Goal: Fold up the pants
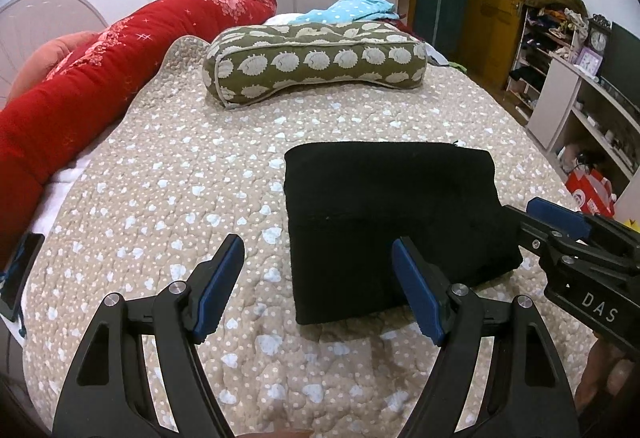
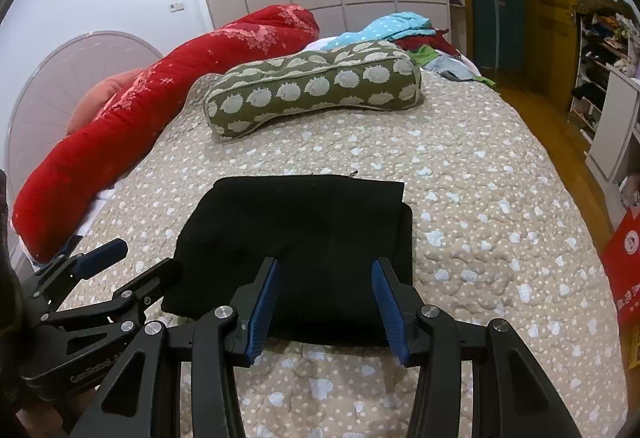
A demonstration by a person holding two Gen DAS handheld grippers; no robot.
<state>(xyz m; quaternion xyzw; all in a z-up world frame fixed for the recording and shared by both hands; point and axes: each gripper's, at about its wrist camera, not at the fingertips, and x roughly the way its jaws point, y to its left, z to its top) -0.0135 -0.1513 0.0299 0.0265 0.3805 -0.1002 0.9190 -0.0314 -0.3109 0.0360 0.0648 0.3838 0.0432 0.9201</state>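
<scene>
Nearest, the left gripper [image 1: 318,288] and right gripper [image 2: 325,308] hover with jaws apart, holding nothing, over the near edge of the bed [image 1: 160,173]. Just beyond lie the black pants [image 2: 304,250], folded into a rectangle mid-bed; farther off, a green pillow [image 1: 316,63] and red bolster [image 1: 120,57].

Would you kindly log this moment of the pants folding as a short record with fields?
garment: black pants, folded into a compact rectangle, lying flat
surface: beige quilted bedspread with pale heart print
left gripper: open, empty, at the pants' near left edge
right gripper: open, empty, over the pants' near edge
behind the pants: olive hedgehog-print pillow, apart from them
bed's left side: rolled red quilt
task state: fold looks complete, judging by the shape
</scene>
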